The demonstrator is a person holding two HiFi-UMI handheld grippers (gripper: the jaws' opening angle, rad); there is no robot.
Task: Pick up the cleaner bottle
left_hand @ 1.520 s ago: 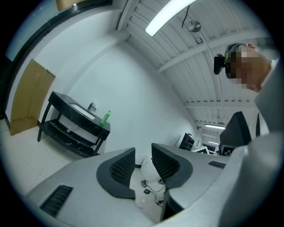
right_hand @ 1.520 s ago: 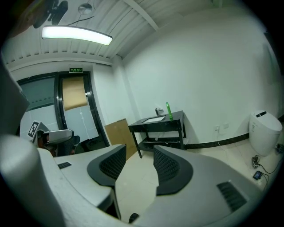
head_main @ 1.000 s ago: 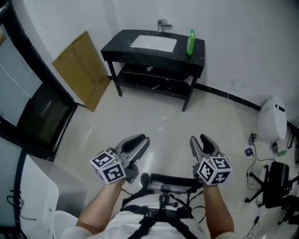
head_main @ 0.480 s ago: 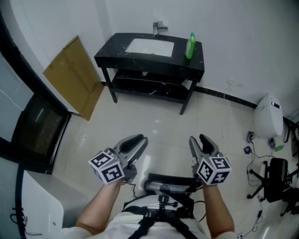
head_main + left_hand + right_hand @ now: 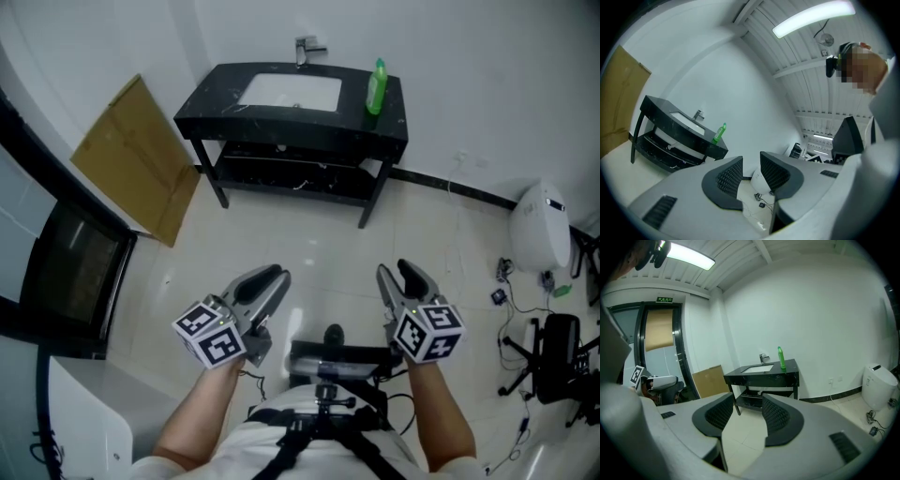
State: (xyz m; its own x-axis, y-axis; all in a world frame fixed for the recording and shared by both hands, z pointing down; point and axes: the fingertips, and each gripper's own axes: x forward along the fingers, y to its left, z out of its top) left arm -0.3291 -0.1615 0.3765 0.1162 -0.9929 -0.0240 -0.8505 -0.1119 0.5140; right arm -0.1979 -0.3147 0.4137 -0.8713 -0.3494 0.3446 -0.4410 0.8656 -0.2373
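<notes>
The green cleaner bottle (image 5: 376,86) stands upright on the right end of a black washstand (image 5: 380,120) against the far wall. It also shows in the left gripper view, bottle (image 5: 719,132), and in the right gripper view, bottle (image 5: 781,357). Both grippers are held low over the tiled floor, far short of the stand. My left gripper (image 5: 265,280) is open with nothing between its jaws; in its own view the left gripper (image 5: 751,169) points right of the stand. My right gripper (image 5: 400,275) is open and empty too, and the right gripper (image 5: 746,411) points toward the stand.
The stand holds a white basin (image 5: 289,91) with a faucet (image 5: 307,47) and has a lower shelf. A cardboard sheet (image 5: 131,159) leans on the left wall beside a dark glass door (image 5: 66,267). A white toilet (image 5: 542,225), cables and a black chair (image 5: 555,361) are at the right.
Both grippers have travelled forward across the floor toward the washstand, which now looks slightly nearer and further left in the head view. The jaws stand as before.
</notes>
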